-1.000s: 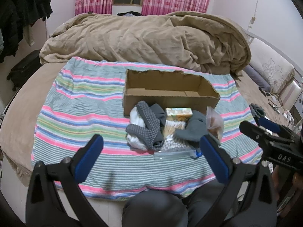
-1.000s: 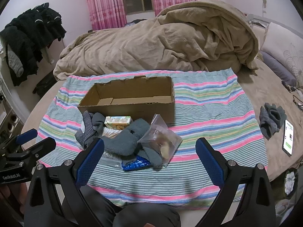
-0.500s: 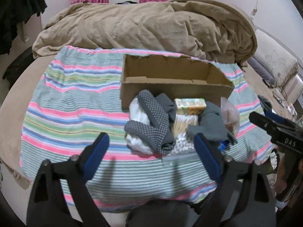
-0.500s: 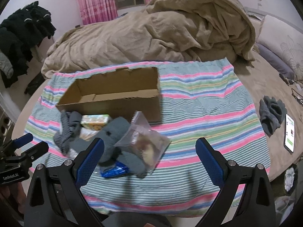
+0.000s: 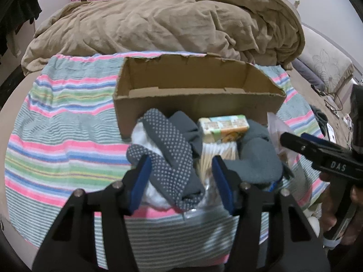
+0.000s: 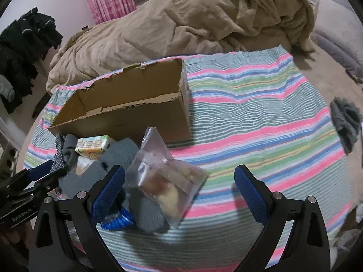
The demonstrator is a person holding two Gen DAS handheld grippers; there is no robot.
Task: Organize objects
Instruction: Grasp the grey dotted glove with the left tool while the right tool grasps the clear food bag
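An empty cardboard box [image 5: 195, 99] [image 6: 127, 108] stands on a striped blanket [image 5: 61, 140] on the bed. In front of it lies a pile: a grey dotted sock [image 5: 172, 156], white cloth [image 5: 140, 136], a small printed carton [image 5: 223, 128] [image 6: 93, 146], cotton swabs [image 5: 215, 156], a grey sock [image 5: 258, 158] [image 6: 127, 156], a clear bag of snacks [image 6: 165, 181]. My left gripper [image 5: 180, 182] is open, its fingers either side of the dotted sock, half closed in. My right gripper [image 6: 179, 196] is open wide just above the snack bag.
A rumpled tan duvet [image 5: 168, 22] fills the bed behind the box. A grey cloth [image 6: 346, 122] lies on the bed to the right. Dark clothes [image 6: 22, 52] hang at the left. The blanket right of the box is bare [image 6: 249, 104].
Both grippers have moved forward and down to the pile. The left gripper's fingers have narrowed around the dotted sock. The right gripper has come over the snack bag, still wide.
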